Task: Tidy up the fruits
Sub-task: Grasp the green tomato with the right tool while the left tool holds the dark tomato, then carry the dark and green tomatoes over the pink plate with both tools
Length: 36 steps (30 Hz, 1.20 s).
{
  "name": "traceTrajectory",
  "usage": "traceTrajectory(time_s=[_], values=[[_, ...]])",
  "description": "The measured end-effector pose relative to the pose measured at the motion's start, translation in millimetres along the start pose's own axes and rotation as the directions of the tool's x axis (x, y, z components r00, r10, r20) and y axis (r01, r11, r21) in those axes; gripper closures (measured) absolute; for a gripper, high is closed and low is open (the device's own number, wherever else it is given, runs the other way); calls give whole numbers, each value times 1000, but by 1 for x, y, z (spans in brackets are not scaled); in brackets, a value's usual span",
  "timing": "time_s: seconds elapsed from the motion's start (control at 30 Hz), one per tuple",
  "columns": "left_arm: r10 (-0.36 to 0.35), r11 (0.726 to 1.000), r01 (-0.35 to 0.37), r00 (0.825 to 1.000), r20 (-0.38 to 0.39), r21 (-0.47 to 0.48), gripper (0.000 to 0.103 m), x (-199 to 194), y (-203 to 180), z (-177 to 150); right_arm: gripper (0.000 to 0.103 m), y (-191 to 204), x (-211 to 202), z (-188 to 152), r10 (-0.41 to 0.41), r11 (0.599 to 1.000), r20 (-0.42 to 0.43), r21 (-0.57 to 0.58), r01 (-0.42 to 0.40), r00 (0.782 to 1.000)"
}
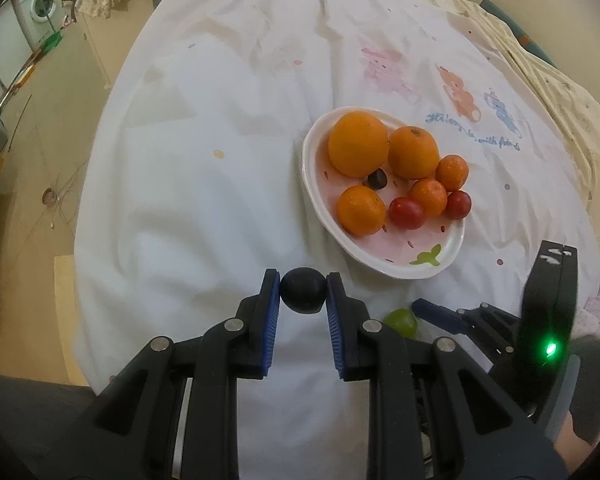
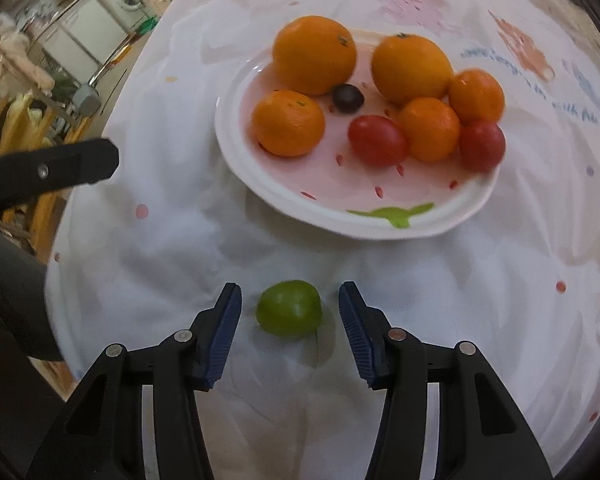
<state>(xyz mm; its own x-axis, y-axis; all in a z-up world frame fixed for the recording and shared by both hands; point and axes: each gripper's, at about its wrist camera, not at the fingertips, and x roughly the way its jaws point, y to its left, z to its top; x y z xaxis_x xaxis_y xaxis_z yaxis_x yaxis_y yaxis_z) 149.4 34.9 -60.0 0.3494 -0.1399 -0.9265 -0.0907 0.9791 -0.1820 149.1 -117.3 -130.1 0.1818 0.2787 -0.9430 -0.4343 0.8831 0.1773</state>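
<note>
My left gripper (image 1: pixel 303 288) is shut on a small dark round fruit (image 1: pixel 303 290), held just above the white cloth, left of and below the plate (image 1: pixel 384 270). The white and pink plate (image 2: pixel 380 232) holds two large oranges (image 2: pixel 314 54), three mandarins (image 2: pixel 288 122), two red fruits (image 2: pixel 376 140) and a dark grape (image 2: pixel 347 98). A green fruit (image 2: pixel 289 307) lies on the cloth in front of the plate. My right gripper (image 2: pixel 290 300) is open around it, with a gap on each side. In the left wrist view the green fruit (image 1: pixel 401 321) shows beside a finger (image 1: pixel 434 313) of the right gripper.
A rumpled white cloth (image 1: pixel 220 184) with cartoon prints covers the round table, whose edge curves down the left. Beyond it are the floor and a washing machine (image 1: pixel 40 2). A black part of the left gripper (image 2: pixel 60 168) reaches in at the left of the right wrist view.
</note>
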Motion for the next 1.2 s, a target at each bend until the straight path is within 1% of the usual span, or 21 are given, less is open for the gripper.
traceTrajectory(time_s=[0.03,0.07,0.1,0.13,0.17,0.2,0.37,0.53,0.67,0.77,0.87,1.1,1.2], values=[[3,1000,-3,1000,1,2,84,0,0,0,54,1,1,0,-21,1000,2,-23,21,1000],[5,1000,-5,1000,1,3,84,0,-1,0,59,3,3,-1,-43,998,4,-45,43,999],[6,1000,-6,1000,1,3,84,1,-1,0,62,3,4,-3,-59,997,5,-57,59,998],[8,1000,-8,1000,-1,3,84,1,-1,0,62,3,4,-3,-65,996,8,-63,65,998],[11,1000,-11,1000,-2,4,84,2,-1,0,67,3,3,-3,-62,996,12,-65,63,998],[13,1000,-13,1000,-3,5,84,2,-1,-1,70,3,2,-4,-54,996,13,-68,55,998],[32,999,-32,999,0,5,83,5,0,-1,71,-1,-6,-7,-36,998,22,-51,38,999],[53,999,-53,999,1,-7,83,7,6,-1,70,-7,-20,-11,16,1000,47,-1,-16,999],[71,997,-71,997,4,-10,83,9,9,-1,70,-16,-41,-14,59,997,86,45,-63,995],[84,996,-84,996,13,-13,83,9,10,-1,71,-26,-58,-16,97,990,129,86,-108,987],[79,997,-78,996,34,-21,83,5,11,-2,71,-30,-74,-10,139,977,172,136,-163,975],[70,996,-76,989,130,40,83,-18,-5,0,71,-52,-116,2,173,956,270,187,-227,947],[36,998,-41,991,127,42,83,-23,-8,4,71,-62,-127,9,182,950,296,194,-245,938]])
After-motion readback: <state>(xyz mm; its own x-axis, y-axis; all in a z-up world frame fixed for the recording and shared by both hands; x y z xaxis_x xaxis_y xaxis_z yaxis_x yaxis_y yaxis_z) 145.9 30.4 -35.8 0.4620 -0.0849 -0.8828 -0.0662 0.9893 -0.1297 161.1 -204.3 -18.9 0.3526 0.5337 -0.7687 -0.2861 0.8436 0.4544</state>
